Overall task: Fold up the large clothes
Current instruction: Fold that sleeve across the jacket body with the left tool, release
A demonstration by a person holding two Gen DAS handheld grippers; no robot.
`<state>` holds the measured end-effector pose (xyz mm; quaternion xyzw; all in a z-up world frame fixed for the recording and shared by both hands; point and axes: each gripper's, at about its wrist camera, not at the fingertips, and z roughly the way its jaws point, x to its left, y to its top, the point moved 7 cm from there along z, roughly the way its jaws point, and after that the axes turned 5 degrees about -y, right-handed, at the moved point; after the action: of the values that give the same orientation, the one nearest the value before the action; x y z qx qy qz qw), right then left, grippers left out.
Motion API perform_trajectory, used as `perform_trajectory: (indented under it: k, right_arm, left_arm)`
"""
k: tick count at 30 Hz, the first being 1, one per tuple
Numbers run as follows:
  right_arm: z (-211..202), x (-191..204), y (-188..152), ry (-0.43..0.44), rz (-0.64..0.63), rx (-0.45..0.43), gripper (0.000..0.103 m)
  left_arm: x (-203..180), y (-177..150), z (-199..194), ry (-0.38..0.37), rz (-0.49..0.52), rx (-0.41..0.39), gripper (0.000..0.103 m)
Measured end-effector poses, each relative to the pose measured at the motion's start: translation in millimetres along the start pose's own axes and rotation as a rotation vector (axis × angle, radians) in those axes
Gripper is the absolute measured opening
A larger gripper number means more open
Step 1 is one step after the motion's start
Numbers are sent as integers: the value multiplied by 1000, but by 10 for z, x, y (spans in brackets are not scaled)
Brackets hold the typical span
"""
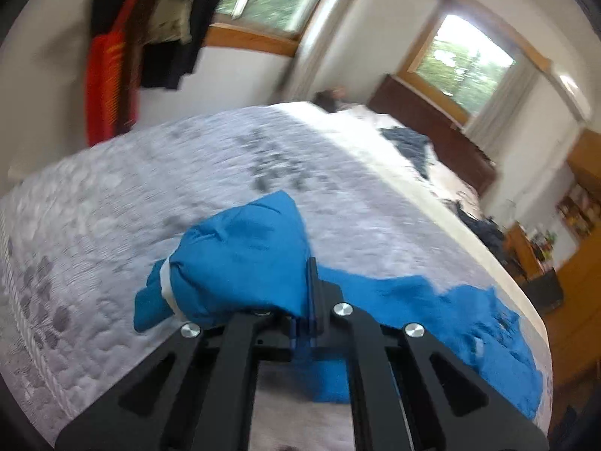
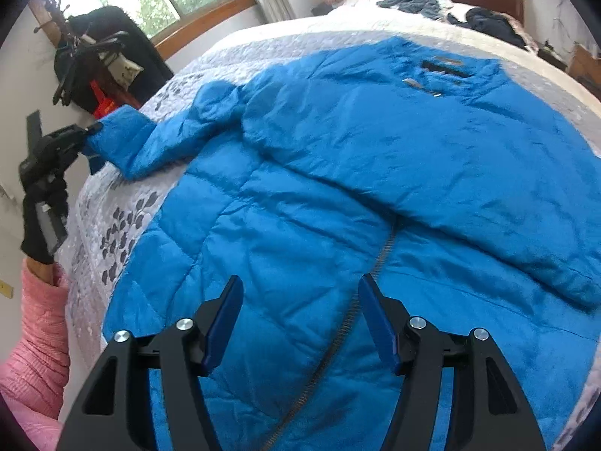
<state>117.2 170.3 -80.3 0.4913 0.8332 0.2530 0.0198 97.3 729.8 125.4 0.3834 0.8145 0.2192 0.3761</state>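
1. The wide bed with its grey-and-white quilted floral bedspread (image 2: 124, 225) fills the right wrist view. I use it as my folding surface.

2. The big bright-blue puffer jacket (image 2: 300, 195) lies front-up across the bedspread, its metal zipper (image 2: 379, 259) running from centre toward 6 o'clock. One sleeve is already laid across the chest toward 4 o'clock.

3. The other blue padded sleeve (image 2: 169, 139) stretches out toward 9 o'clock, with its cuff raised clear of the bedspread.

4. My left gripper (image 2: 80, 133) is clamped on that cuff. In the left wrist view the blue fabric (image 1: 244, 259) bunches over closed fingers, so the hold looks firm. The gloved hand (image 2: 43, 203) carrying it, with a pink knitted sleeve (image 2: 37, 330) behind, sits at 8 o'clock.

5. My right gripper (image 2: 298, 323) hangs over the jacket's lower front with its blue-padded jaws wide apart and nothing in them — the zipper runs just beneath the gap.

6. The step in hand, as I judge it, is bringing this sleeve over the body. To do it well I would carry the cuff toward 3 o'clock in a low arc, keeping it taut so the padding lies flat, and pin the shoulder seam with the free gripper — puffy fabric tends to spring back.
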Motion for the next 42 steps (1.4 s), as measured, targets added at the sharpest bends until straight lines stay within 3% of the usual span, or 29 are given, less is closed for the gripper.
perform_trajectory:
  k: [7, 14, 23, 30, 39, 42]
  right_arm:
    - [-209, -458, -63, -60, 85, -42, 64]
    - [-382, -951, -139, -124, 177, -108, 64]
    - [-438, -1312, -172, -110, 248, -139, 64]
    - [-396, -1460, -207, -105, 282, -132, 64]
    - [-288, -1539, -229, -104, 307, -112, 64]
    - [-313, -1531, -238, -110, 307, -114, 64]
  left_arm:
    - [-1087, -232, 74, -136, 167, 37, 1]
    - [-2189, -765, 179, -273, 334, 106, 1]
    - [-3170, -1557, 531, -356, 475, 220, 1]
    - [-3332, -2179, 1030, -320, 517, 342, 2]
    - [-3214, -2540, 1231, -311, 559, 436, 10]
    - [-3157, -2533, 1020, -380, 539, 479, 28]
